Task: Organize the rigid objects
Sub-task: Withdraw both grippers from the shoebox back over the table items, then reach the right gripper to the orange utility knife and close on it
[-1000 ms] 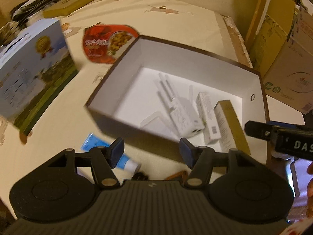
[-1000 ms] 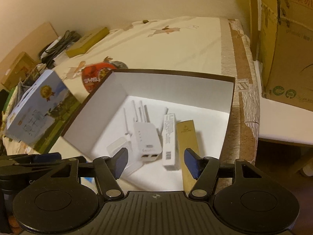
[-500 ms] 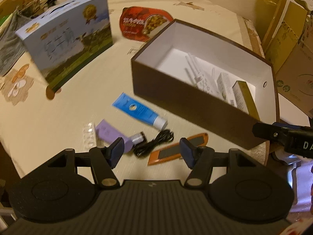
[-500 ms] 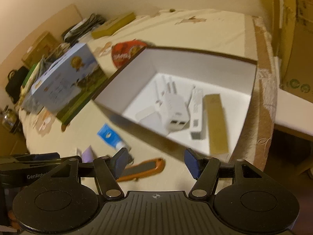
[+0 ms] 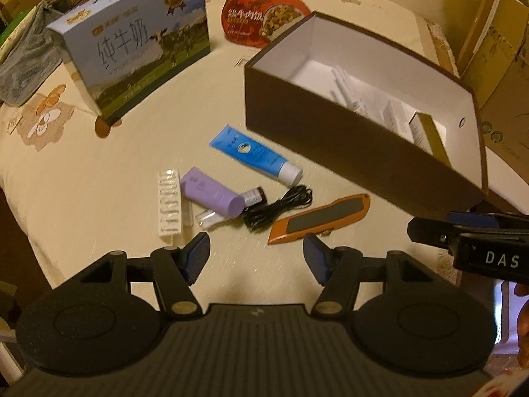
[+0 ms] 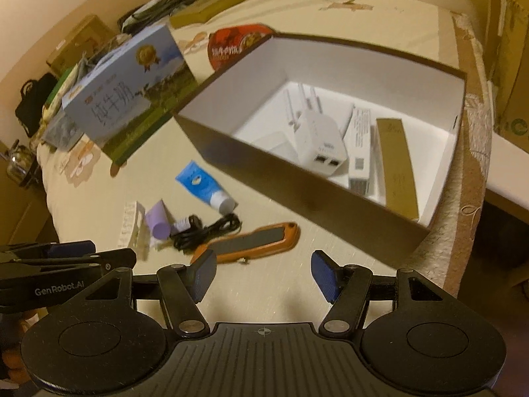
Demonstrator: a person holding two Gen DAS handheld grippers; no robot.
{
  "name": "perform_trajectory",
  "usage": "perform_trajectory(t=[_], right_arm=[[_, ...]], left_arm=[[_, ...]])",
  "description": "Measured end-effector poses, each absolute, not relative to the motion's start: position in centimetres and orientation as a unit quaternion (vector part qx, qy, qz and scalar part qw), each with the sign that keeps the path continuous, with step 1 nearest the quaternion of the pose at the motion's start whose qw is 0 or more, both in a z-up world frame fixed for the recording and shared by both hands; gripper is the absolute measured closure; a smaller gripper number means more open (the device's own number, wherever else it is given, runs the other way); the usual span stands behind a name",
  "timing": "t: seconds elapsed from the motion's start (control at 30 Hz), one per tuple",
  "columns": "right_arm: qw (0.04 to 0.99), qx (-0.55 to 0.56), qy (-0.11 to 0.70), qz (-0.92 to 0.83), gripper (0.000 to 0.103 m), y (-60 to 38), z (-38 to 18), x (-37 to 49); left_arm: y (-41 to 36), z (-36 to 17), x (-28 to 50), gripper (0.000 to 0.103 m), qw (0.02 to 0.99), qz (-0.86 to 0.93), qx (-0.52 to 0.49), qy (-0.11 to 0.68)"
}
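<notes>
Both tools are up over the near edge of the table, and both are empty. The left gripper (image 5: 256, 253) has its blue pads spread wide, nothing between them, touching nothing. The right gripper (image 6: 264, 276) is the same: pads wide apart, hanging in the air with only tablecloth showing in the gap.

The landmark is the dark brown box (image 6: 297, 182), open-topped with a white lining. Inside it lie a white plug-in adapter (image 6: 319, 144) with antennas, a slim white carton (image 6: 360, 152) just beside it, and a gold carton (image 6: 396, 162) against that, nearest the box's right end.

Outside the box, along its near long wall, sits the loose stuff. A blue tube (image 5: 256, 155) lies just beside that wall, cap pointing toward the grippers. Nearer to the grippers than the tube is an orange utility knife (image 5: 319, 213), flat on the cloth, close to the box's near corner. Left of the knife is a coiled black cable (image 5: 279, 208), touching a purple tube (image 5: 211, 192), and beyond that a white blister strip (image 5: 169, 201), farthest from the box of the small items.

On the box's left side, well apart from it, stands a blue milk carton case (image 5: 139, 39). Behind the box's far left corner lies a red food pack (image 5: 261, 18).
</notes>
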State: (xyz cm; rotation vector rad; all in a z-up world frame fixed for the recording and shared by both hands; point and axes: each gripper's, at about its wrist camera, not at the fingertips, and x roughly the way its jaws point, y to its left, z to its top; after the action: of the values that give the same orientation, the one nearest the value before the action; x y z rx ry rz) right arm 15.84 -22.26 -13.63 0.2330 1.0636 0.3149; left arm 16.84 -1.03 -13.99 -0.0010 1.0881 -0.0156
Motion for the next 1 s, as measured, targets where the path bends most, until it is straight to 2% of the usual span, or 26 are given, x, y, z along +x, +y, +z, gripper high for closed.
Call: perform_trajectory(t=[0.87,0.93,1.0], right_arm=[[0.838,0.044,0.505,0.202,0.043,-17.9,-18.5,18.5],[0.840,0.035,0.500,0.208,0.047,-17.4,-19.0,19.1],[0.840,0.022,0.498,0.215,0.060,-16.8,-19.6,19.8]], left_arm=[[1.2,-19.2,16.7,0.045,0.837,0.040,0.001,0.546],[1.4,-19.9,16.7,0.045,0.834,0.044,-0.001,0.549],[1.5,-20.5,16.8,0.045,0.831,0.047,-0.002,0.554]])
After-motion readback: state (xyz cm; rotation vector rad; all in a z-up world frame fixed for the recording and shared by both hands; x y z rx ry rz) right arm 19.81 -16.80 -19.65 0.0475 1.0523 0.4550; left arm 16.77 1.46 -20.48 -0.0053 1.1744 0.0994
